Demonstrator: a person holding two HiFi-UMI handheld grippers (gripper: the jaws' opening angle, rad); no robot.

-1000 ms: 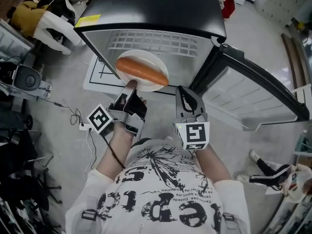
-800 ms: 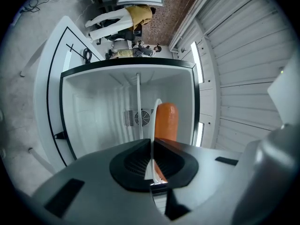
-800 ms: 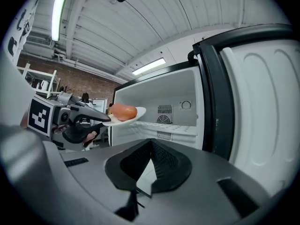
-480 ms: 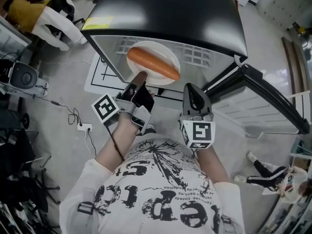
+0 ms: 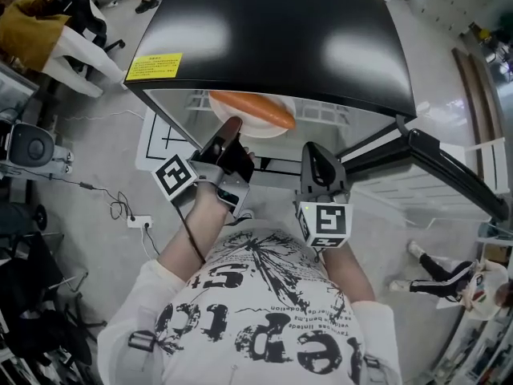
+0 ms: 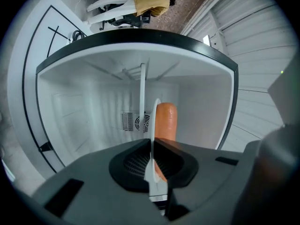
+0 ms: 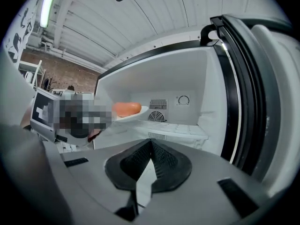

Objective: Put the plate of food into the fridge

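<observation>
1. Two grippers are up at the open fridge (image 5: 272, 30), with its door (image 5: 437, 163) swung wide out past the right gripper.
2. Left gripper (image 5: 231, 127) has its jaws pinched tight on the near rim of the white plate (image 5: 250, 127), and the rim runs straight between the pads in the left gripper view.
3. The plate reaches out ahead of that gripper, into the white compartment under the fridge's black top.
4. One orange sausage (image 5: 255, 107) lies along the plate, just beyond the left jaws.
5. Right gripper (image 5: 313, 151) hangs just beside the left one, jaws pressed together on nothing, pointing into the compartment.
6. From the right gripper's view, plate and sausage sit ahead and to its left, above the white shelf (image 7: 180, 128).
</observation>
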